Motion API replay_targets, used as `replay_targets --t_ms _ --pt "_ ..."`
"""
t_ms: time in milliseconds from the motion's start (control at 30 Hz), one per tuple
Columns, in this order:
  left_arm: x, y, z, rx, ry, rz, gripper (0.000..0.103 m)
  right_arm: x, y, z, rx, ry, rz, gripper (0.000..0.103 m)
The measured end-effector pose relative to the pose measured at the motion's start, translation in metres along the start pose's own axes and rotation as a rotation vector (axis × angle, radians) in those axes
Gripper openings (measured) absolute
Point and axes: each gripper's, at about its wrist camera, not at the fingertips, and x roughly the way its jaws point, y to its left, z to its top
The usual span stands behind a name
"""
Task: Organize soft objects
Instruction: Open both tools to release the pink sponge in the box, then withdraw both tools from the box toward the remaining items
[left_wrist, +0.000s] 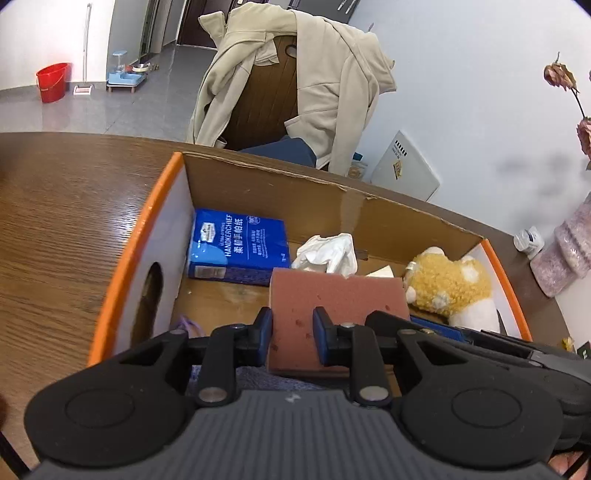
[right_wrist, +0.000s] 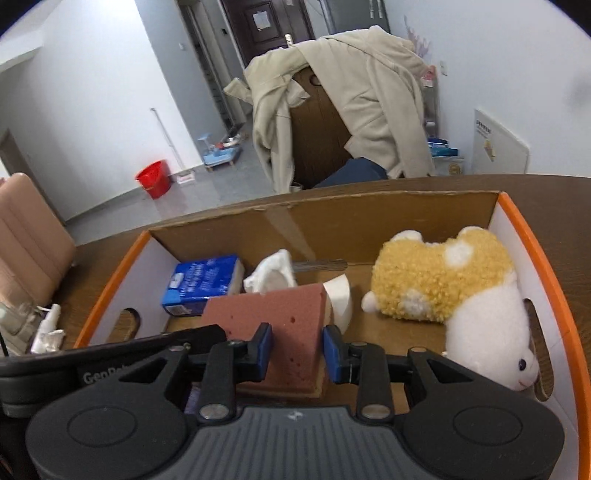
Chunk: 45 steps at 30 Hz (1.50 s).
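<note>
Both grippers hold one reddish-brown sponge over the orange-rimmed cardboard box. My left gripper is shut on its left part. My right gripper is shut on its right part. Inside the box lie a blue handkerchief tissue pack, a crumpled white cloth, and a yellow-and-white plush sheep. A purple-grey towel lies under the sponge.
The box sits on a brown wooden table. A chair draped with a beige jacket stands beyond the far edge. A pink vase and small white bottle stand at right.
</note>
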Motion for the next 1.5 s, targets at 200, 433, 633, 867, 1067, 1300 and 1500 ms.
replay_targets --t_ms 200,433,633,867,1067,1300,1500 --pt "-0.046 -0.004 0.004 0.035 -0.065 0.023 0.041 -0.025 -0.001 0.007 0.009 -0.031 0.023 0.053" --pt "-0.124 -0.019 0.0 0.099 -0.166 0.056 0.047 -0.107 0.006 0.019 -0.047 -0.126 -0.045 0.055" --pt "-0.198 -0.034 -0.021 0.131 -0.261 0.054 0.062 -0.199 0.012 0.01 -0.087 -0.231 -0.072 0.065" --pt "-0.265 -0.056 -0.079 0.21 -0.391 0.068 0.088 -0.278 0.022 -0.031 -0.195 -0.313 -0.123 0.076" --pt "-0.308 -0.06 -0.146 0.244 -0.509 0.082 0.096 -0.325 0.025 -0.076 -0.236 -0.387 -0.118 0.082" --pt "-0.343 -0.048 -0.239 0.289 -0.64 0.085 0.103 -0.372 0.034 -0.163 -0.303 -0.519 -0.114 0.088" --pt "-0.353 -0.039 -0.299 0.286 -0.631 0.027 0.103 -0.383 0.04 -0.245 -0.299 -0.559 -0.09 0.091"
